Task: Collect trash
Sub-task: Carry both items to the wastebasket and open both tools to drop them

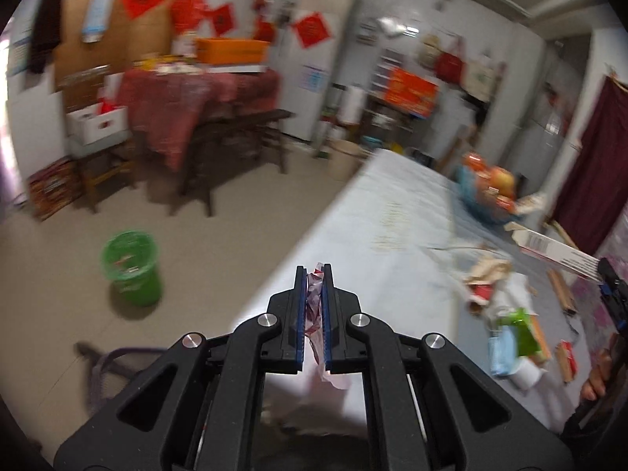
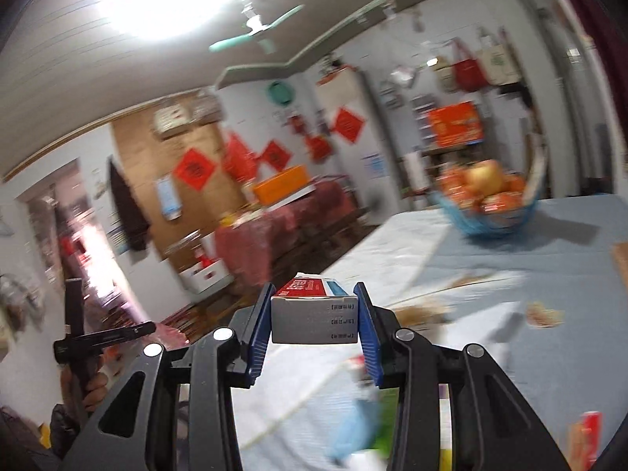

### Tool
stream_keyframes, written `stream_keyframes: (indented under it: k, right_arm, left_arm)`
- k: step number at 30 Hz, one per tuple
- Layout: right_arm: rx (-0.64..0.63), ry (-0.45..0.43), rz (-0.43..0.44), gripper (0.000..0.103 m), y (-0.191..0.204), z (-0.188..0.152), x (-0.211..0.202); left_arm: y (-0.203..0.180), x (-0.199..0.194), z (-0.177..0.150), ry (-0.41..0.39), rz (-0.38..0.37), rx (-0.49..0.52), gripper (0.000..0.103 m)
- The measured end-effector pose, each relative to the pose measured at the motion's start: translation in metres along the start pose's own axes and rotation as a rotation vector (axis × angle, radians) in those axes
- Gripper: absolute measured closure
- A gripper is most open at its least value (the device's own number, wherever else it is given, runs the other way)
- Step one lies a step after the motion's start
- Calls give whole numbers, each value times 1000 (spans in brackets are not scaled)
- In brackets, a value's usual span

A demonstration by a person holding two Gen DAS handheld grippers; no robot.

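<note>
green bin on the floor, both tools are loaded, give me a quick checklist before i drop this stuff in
1. Left tool shut on the crumpled wrapper: ok.
2. Right tool shut on the carton box: ok.
3. Green bin upright, mouth open: ok.
4. Either tool over the bin: not ok, both over the table.
5. Room left in the bin: cannot tell, blurred.

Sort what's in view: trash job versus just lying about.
Job:
- wrapper, shut in left tongs
- carton, shut in right tongs
- green bin
- litter pile

Lying about:
- fruit basket
- orange box
- red bag
</note>
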State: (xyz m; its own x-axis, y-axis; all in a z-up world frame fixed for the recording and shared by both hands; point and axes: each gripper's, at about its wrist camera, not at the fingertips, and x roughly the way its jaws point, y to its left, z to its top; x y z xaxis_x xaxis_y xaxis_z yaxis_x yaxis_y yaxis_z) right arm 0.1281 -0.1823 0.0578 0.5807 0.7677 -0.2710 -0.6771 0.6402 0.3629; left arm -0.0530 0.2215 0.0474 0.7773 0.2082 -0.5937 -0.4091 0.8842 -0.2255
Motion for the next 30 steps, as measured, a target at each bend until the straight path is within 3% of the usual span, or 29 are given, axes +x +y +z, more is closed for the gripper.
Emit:
stream_keyframes:
  k: [4,6,11,14,16,18,22,25,28,30]
  right_arm:
    - [-48,78,108,63,45,-9,33]
    - [-66,117,155,63,68,-15,49]
    - [-105,232,240,63,128,-34,84]
    - [-128,304,259,63,159,-52,100]
    - [-141,360,265,63,176,-65,114]
    - [-158,416,269,63,199,-75,128]
    - [-200,499,286,61,238,-100,152]
    - [-267,495,284,56,267,-113,157]
    - [-356,477,266,60,297,-120,158]
    - [-348,498,313,63,310,-122,159]
  left_arm:
    - [70,-15,-27,34,152,-106,95]
    - [94,-12,-43,75,189,-154,95]
    - [150,36,-89,239,313,-229,93]
    - [176,62,-110,298,310,-316,70]
    - [193,69,-120,293,255,-403,48]
    - [203,69,-126,279,234,-439,40]
    - [220,53,-123,208,347,-442,24]
    - [236,24,-118,126,448,-484,17]
    - [248,4,-118,65,462,-552,13]
    - [254,-6,-118,35,452,-591,13]
